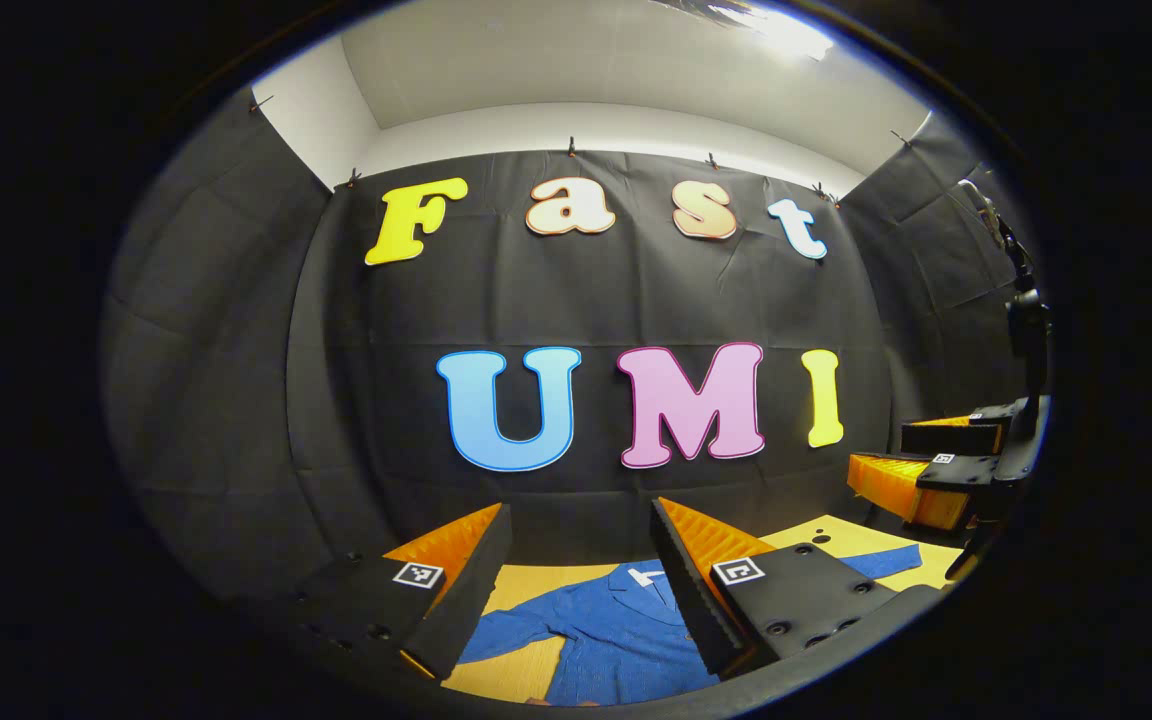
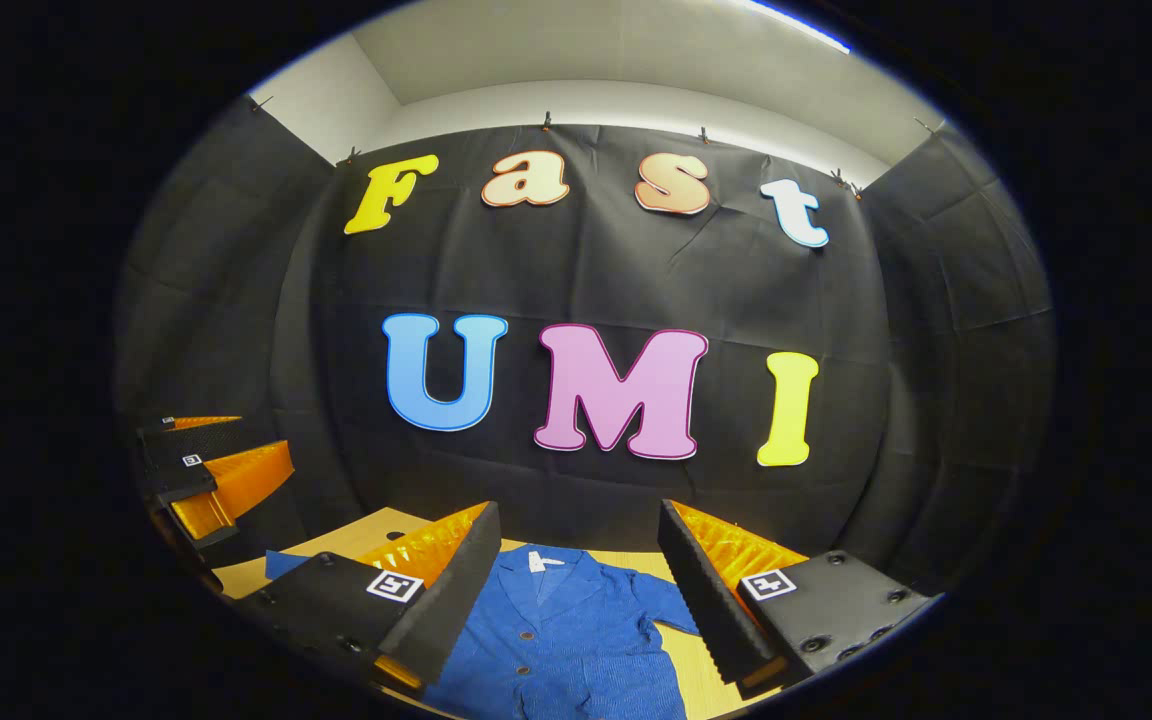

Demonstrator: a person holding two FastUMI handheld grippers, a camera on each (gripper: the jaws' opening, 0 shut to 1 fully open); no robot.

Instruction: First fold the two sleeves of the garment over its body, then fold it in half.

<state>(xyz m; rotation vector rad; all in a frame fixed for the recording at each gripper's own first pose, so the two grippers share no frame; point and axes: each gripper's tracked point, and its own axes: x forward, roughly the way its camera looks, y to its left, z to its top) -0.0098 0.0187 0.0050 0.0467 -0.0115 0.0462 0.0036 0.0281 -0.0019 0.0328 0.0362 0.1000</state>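
While both tools hover released, left gripper (image 1: 576, 590) and right gripper (image 2: 576, 590) gape above blue garment (image 2: 576, 640), which lies flat on yellow table (image 1: 526, 670), sleeves not yet folded. Advice: descend, pinch each cuff only, carry inward over body, keep cloth smooth.
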